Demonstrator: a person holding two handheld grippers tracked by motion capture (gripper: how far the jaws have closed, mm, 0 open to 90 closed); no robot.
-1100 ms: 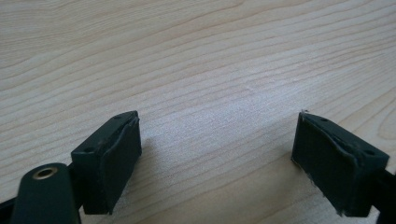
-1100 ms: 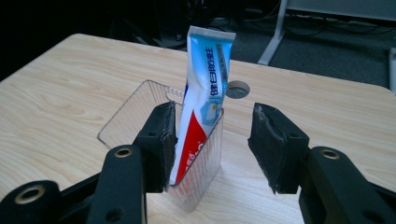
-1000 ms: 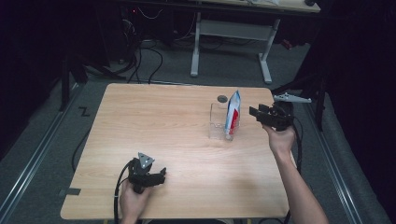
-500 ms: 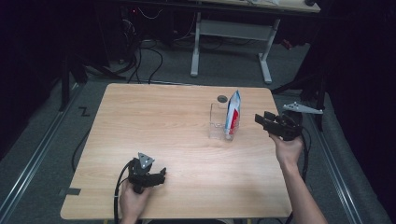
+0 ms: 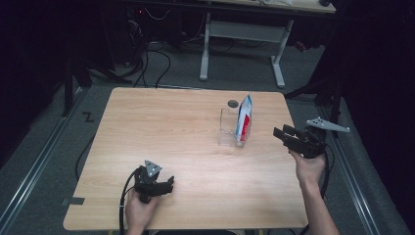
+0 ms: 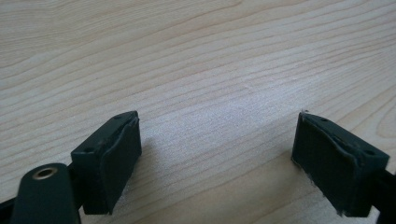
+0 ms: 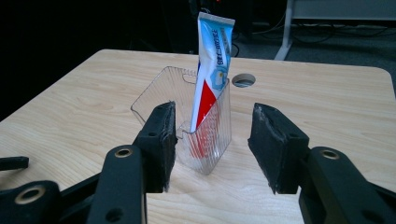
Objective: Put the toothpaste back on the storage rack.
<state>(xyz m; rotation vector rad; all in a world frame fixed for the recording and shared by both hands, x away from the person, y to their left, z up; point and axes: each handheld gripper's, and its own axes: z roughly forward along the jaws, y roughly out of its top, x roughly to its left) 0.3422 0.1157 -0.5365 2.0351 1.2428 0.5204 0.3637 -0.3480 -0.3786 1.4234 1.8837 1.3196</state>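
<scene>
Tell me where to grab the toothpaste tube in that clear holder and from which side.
Grip the tube by its flat upper part, above the holder rim, coming from above. It stands nearly upright, and the holder walls cover its lower half.

- A white, blue and red toothpaste tube (image 7: 211,70) stands on end inside the holder, cap down, its flat crimped end up. It rises well above the rim and leans against one end wall, slightly tilted.
- A clear ribbed plastic holder (image 7: 154,95), open-topped and box-shaped, stands upright on the light wooden counter (image 5: 161,127). In the high view it sits toward the right far part, near a round hole (image 5: 233,104) in the board.
</scene>
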